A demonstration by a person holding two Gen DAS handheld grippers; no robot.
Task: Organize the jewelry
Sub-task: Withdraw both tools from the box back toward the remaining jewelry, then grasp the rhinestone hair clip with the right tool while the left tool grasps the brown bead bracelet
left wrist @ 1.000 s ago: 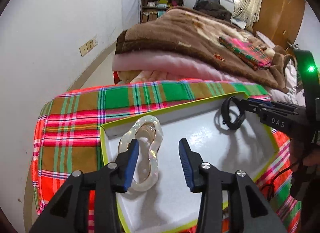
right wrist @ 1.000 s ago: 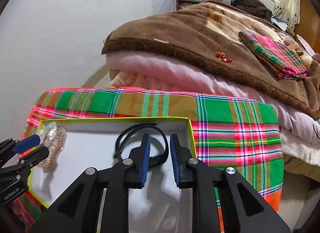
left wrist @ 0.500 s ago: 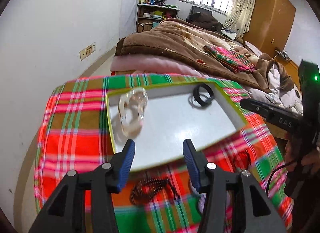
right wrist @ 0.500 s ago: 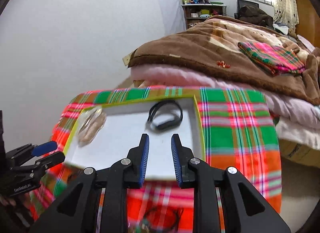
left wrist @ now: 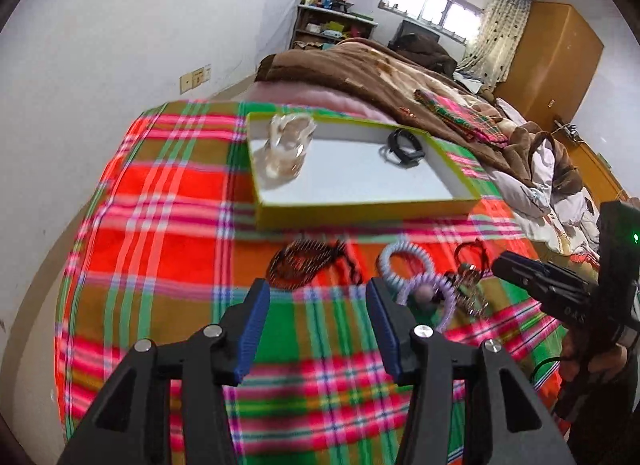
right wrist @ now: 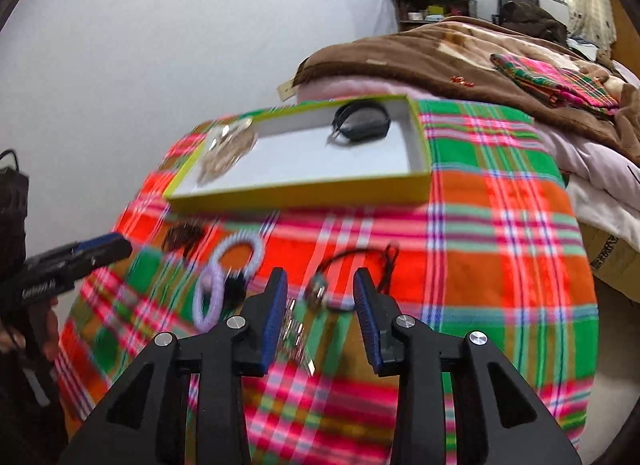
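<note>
A shallow box (left wrist: 360,209) (right wrist: 300,189) with a yellow-green rim lies at the far side of the plaid cloth. A clear wavy bangle (left wrist: 286,149) (right wrist: 228,149) and a black bracelet (left wrist: 404,145) (right wrist: 360,125) lie in it. Nearer on the cloth lie a dark beaded piece (left wrist: 304,265), a pale coil band (left wrist: 404,261) (right wrist: 240,253), a purple coil band (left wrist: 436,297) (right wrist: 208,297) and a black cord with a pendant (right wrist: 320,289). My left gripper (left wrist: 316,297) hovers open and empty. My right gripper (right wrist: 320,285) has its jaws opening above the pendant cord, not touching it.
A plaid cloth (left wrist: 168,225) covers the rounded table, which drops off at the left near the white wall. A bed with a brown blanket (right wrist: 440,57) stands behind. A silver chain (right wrist: 296,337) lies near my right fingers. A hand (left wrist: 608,361) holds the right tool.
Both grippers have drawn back from the box to the near part of the cloth. The black bracelet, earlier between the right jaws, now lies in the box. The right jaws have widened.
</note>
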